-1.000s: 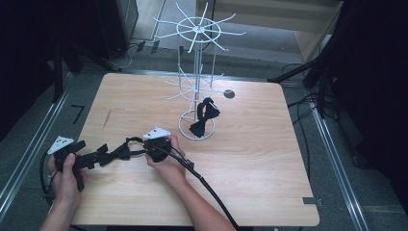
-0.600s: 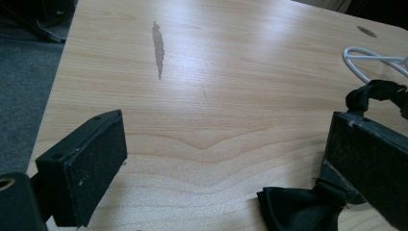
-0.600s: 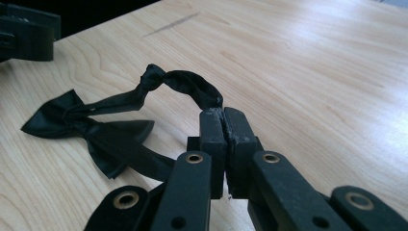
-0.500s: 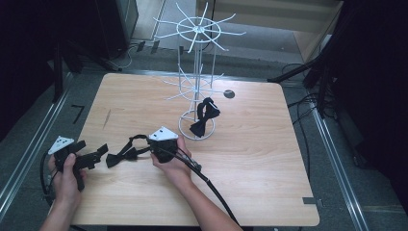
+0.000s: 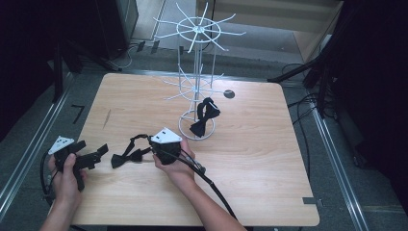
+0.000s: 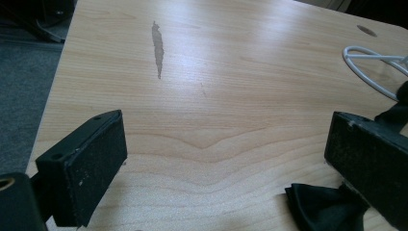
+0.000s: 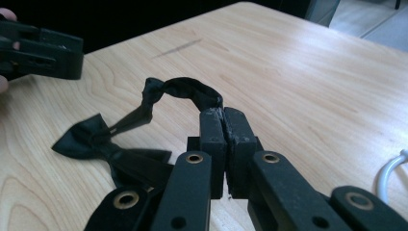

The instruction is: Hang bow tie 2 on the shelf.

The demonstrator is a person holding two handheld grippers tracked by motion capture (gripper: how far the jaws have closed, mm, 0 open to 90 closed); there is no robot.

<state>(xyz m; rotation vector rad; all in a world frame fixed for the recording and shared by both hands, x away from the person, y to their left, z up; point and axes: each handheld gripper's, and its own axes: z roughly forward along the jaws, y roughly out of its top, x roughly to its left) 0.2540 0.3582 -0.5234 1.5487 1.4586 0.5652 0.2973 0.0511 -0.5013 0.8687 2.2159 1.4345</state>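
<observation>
Gripping the strap of a black fabric bow tie (image 7: pixel 108 144), right tool (image 7: pixel 223 118) is clenched; the bow trails on the light wooden table (image 5: pixel 250 159) toward the released left tool (image 5: pixel 98 153), long axis between them.

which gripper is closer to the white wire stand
Right. The right gripper, shut on the strap of the bow tie on the table, sits just left of the wire stand. The left gripper waits open near the table's left edge.
</observation>
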